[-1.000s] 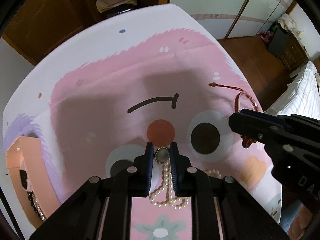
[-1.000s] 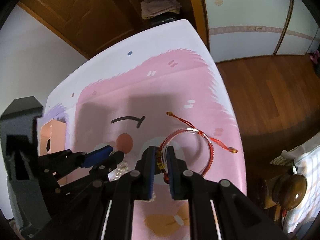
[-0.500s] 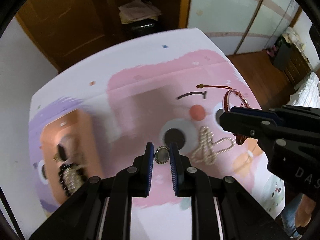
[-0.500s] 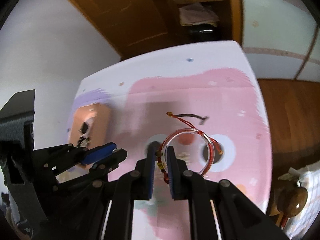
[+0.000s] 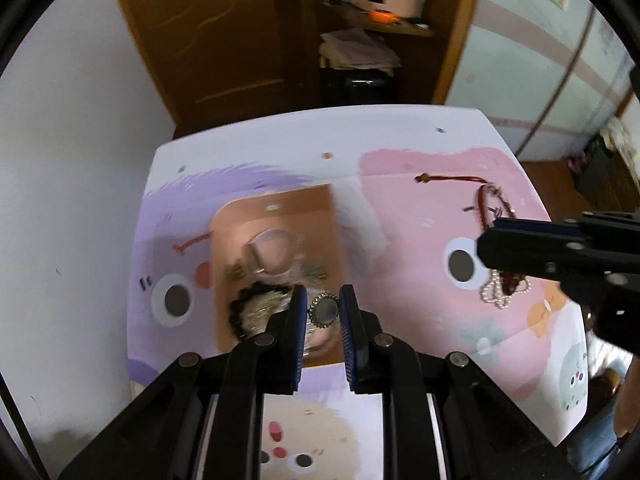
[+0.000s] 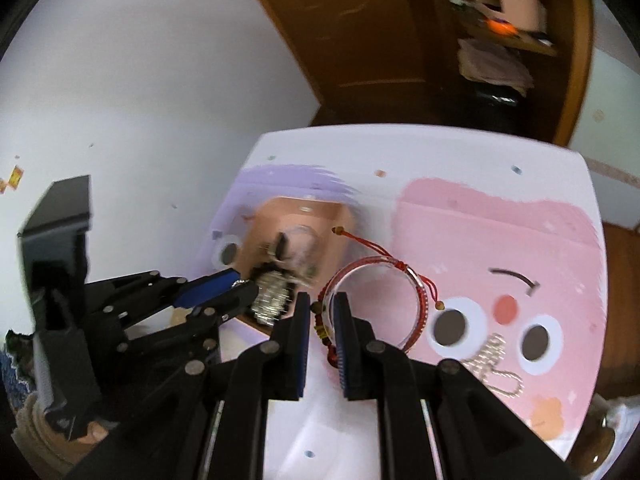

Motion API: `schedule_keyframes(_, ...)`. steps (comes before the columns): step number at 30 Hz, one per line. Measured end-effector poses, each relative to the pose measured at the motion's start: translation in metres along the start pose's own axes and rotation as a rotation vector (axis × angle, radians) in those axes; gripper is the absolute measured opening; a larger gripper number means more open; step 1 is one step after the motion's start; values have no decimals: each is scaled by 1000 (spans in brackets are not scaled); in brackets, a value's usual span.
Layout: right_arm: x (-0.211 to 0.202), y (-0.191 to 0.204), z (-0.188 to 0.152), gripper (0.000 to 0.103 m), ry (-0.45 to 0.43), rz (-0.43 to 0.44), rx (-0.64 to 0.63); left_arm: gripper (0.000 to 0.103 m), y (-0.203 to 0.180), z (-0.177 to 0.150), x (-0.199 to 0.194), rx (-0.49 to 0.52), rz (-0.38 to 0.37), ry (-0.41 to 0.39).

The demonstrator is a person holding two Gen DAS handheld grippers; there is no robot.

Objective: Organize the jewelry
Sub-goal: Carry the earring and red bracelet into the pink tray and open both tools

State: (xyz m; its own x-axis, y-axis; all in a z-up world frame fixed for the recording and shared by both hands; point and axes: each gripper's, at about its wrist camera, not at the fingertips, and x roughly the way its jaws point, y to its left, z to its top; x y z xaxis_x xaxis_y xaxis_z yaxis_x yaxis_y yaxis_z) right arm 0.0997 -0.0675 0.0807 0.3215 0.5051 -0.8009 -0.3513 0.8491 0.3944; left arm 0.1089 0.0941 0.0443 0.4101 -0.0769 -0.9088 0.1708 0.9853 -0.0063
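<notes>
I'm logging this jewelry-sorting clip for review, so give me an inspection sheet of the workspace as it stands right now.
Surface: table under a cartoon-print cover, pink and purple patches.
Job's things: round brooch held over the pink tray; red bracelet held above the table; pearl necklace lying loose on the pink patch; tray already holds several pieces, blurred.
Clutter: nothing seen on the table besides the jewelry.
Grippers: left gripper shut on the brooch; right gripper shut on the bracelet.
Cables: nothing seen.
Surroundings: wooden door, shelf with folded cloth, white wall, wooden floor.
</notes>
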Motion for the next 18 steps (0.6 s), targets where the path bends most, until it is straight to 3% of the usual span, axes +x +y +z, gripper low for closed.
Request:
schedule_keyframes(7,29,35,16,11,20,45,-43,14,53,-24,22,-112,-63,23)
schedule_keyframes(13,71,43,30,11,41,56,-39,14,67,-34,43,-160,-101,24)
schedule_keyframes(18,103,41,42,11,57,113,-21,14,73,-38,61,-177,-117,39)
